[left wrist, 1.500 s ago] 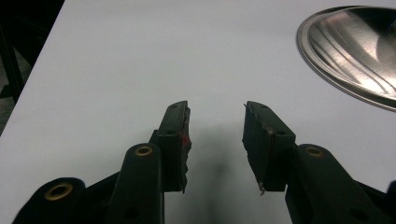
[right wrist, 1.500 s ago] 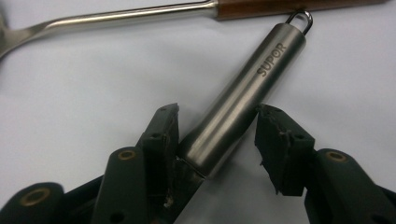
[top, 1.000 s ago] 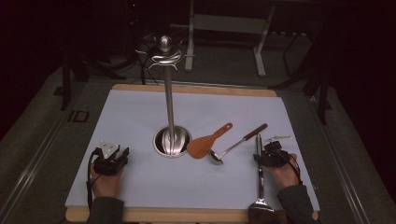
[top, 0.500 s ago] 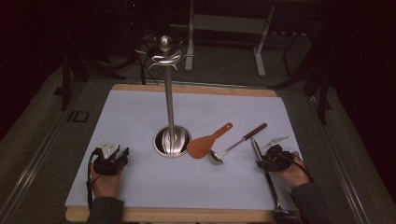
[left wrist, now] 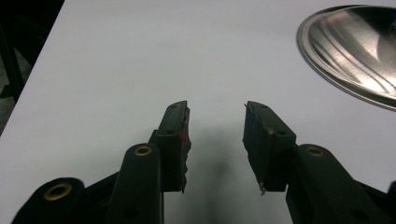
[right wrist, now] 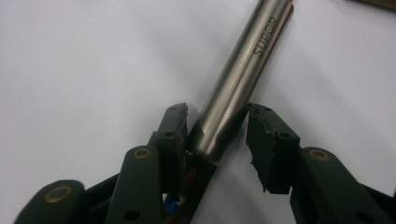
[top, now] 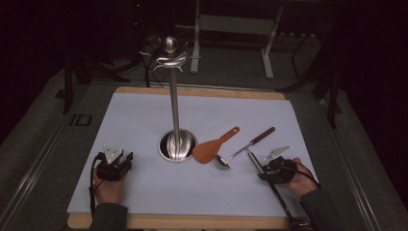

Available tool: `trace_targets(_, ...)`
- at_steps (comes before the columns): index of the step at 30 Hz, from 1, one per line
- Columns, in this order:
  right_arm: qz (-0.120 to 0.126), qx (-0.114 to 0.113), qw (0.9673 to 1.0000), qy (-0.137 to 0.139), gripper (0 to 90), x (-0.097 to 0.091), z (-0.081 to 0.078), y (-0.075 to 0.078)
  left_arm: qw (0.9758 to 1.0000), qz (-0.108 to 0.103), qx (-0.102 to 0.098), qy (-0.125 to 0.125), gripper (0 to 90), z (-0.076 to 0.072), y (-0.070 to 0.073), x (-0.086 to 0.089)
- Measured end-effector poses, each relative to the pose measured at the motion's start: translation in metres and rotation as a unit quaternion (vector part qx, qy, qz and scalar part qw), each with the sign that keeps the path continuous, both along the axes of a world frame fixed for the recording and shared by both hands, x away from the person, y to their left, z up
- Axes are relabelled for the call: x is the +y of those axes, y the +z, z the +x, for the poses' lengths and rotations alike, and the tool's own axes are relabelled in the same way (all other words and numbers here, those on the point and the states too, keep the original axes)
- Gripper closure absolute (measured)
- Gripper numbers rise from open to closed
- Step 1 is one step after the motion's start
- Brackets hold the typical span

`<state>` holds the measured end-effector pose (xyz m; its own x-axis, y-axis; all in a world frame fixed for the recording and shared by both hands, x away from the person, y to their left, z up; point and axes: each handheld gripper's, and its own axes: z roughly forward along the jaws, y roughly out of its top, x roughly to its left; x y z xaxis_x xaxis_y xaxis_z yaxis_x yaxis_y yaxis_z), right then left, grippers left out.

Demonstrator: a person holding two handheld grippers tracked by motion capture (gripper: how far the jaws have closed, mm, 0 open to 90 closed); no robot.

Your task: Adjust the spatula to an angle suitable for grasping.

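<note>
While the left tongs (left wrist: 215,140) gape empty, the right tongs (right wrist: 217,135) have been closing around a steel handle (right wrist: 243,79)

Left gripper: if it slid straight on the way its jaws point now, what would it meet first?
Probably nothing soon: ahead of the left gripper, whose jaws stand open and hold nothing, lies bare white table cover. The stand's round steel base sits off to the right of that line; depth is unclear.

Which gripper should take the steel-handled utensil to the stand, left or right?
Right. The right gripper already has the steel handle between its jaws, which have just been closing on it. The left gripper sits open on bare table, on the far side of the stand from it.
</note>
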<state>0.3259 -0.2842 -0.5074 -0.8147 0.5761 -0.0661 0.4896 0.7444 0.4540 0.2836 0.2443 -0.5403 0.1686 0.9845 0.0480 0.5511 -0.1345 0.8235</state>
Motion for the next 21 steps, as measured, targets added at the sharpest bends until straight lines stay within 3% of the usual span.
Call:
trace_targets(2,-0.007,-0.005,0.9995,0.030,59.1,0.005,-0.002,0.001,1.0000,-0.001,0.000,0.000,60.7,0.000,0.000,0.000)
trace_targets(5,-0.016,-0.007,0.9988,0.045,61.4,0.007,-0.002,0.004,1.0000,-0.002,0.000,-0.001,60.7,0.000,0.000,0.000)
trace_targets(8,-0.007,0.017,0.9998,0.005,63.0,0.007,0.001,0.005,1.0000,-0.002,0.000,0.000,60.4,0.000,0.000,0.000)
trace_targets(9,-0.007,0.017,0.9998,0.005,63.0,0.007,0.001,0.005,1.0000,-0.002,0.000,0.000,60.4,0.000,0.000,0.000)
trace_targets(11,-0.003,0.037,0.9985,-0.041,61.4,0.009,0.002,0.004,1.0000,-0.001,0.000,-0.001,60.4,0.000,0.000,0.000)
trace_targets(20,-0.008,0.039,0.9939,-0.103,58.5,0.018,0.006,0.006,1.0000,-0.003,0.000,0.000,60.0,0.000,0.000,0.001)
trace_targets(21,-0.002,0.040,0.9917,-0.122,56.7,0.018,0.007,0.008,1.0000,-0.003,-0.001,0.001,60.0,0.000,0.000,0.001)
